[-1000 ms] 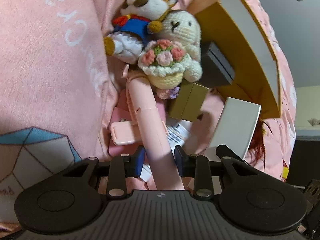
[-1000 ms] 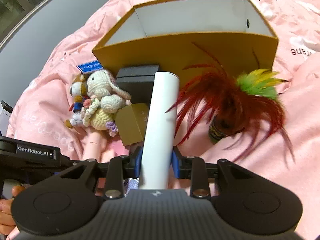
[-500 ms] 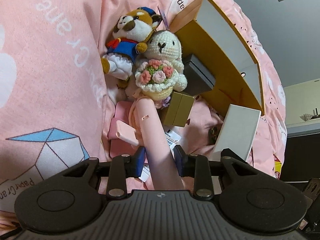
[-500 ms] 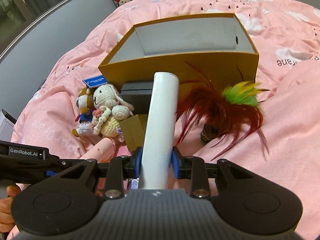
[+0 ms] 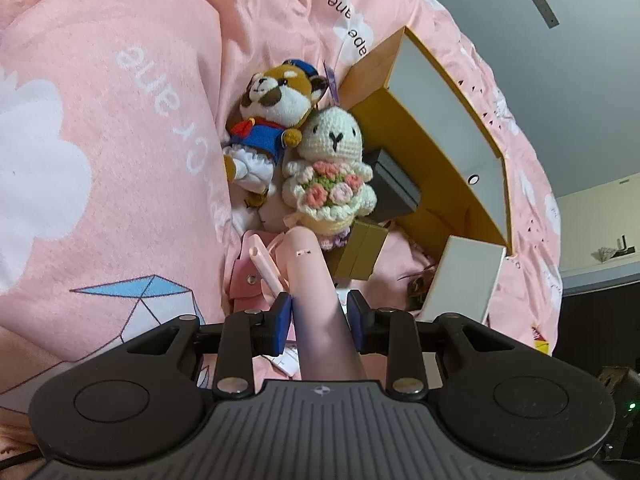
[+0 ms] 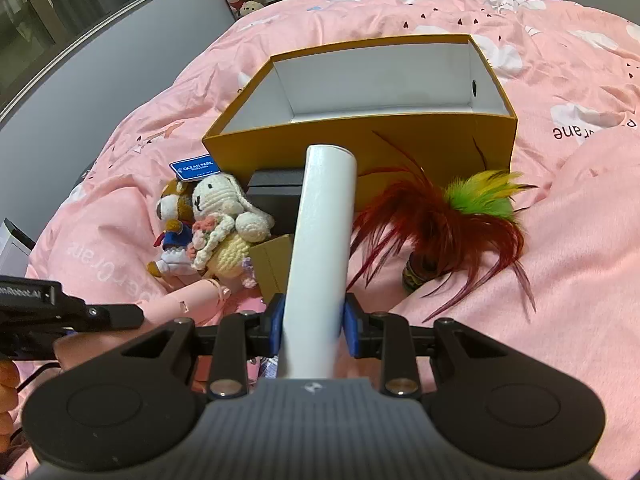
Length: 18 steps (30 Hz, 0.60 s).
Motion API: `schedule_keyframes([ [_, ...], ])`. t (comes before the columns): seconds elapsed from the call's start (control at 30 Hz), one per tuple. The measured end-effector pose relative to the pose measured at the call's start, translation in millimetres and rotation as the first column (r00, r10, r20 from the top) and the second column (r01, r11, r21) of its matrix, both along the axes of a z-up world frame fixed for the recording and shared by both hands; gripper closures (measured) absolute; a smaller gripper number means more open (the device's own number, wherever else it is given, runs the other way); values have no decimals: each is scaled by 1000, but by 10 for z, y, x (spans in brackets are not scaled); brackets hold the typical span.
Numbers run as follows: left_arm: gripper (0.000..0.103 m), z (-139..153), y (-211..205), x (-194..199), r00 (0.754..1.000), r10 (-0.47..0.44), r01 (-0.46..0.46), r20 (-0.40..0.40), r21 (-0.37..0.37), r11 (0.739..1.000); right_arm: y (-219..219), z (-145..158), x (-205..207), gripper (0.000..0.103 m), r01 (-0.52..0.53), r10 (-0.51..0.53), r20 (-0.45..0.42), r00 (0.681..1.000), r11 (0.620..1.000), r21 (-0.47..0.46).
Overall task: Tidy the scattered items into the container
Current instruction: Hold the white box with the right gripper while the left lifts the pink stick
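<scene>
My left gripper (image 5: 319, 316) is shut on a pink tube (image 5: 310, 276), held clear of the pink bedding and pointing toward the toys. My right gripper (image 6: 313, 320) is shut on a white tube (image 6: 324, 232), whose far end points at the open mustard box (image 6: 360, 140) with a white inside. The same white tube (image 5: 464, 276) shows at the right of the left wrist view, in front of the box (image 5: 432, 152). A plush dog (image 5: 272, 120) and a crocheted rabbit (image 5: 332, 160) lie side by side left of the box.
A black box (image 6: 272, 188) and a small gold box (image 6: 272, 264) sit against the container's front. A red and green feather toy (image 6: 436, 216) lies to the right. A pink case (image 5: 246, 284) rests under the left gripper. Rumpled pink bedding surrounds everything.
My left gripper has risen and drawn back with the pink tube, lifting it off the bedding. The right gripper rose a little with the white tube, showing more of the box's inside.
</scene>
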State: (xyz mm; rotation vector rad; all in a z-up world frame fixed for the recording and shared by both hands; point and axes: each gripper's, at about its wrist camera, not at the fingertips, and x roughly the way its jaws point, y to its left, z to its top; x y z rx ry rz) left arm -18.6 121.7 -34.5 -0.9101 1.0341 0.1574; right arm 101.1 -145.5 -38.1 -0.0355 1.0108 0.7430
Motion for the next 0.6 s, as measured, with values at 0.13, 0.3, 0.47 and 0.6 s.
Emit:
schedule_keyframes([
  [0.13, 69, 66, -19, -7, 1000, -14, 14, 18, 1, 1000, -3, 5, 0, 70, 1, -1, 0, 1000, 1000, 1],
  [0.3, 71, 208, -57, -17, 997, -30, 28, 73, 30, 999, -1, 25, -6, 70, 1, -1, 5, 1000, 1000, 2],
  [0.47, 73, 326, -84, -2, 988, -64, 62, 143, 21, 998, 5, 46, -9, 71, 0, 0, 13, 1000, 1000, 6],
  [0.6, 73, 265, -138, 71, 988, -114, 109, 108, 55, 993, 14, 41, -8, 72, -3, 3, 12, 1000, 1000, 8],
])
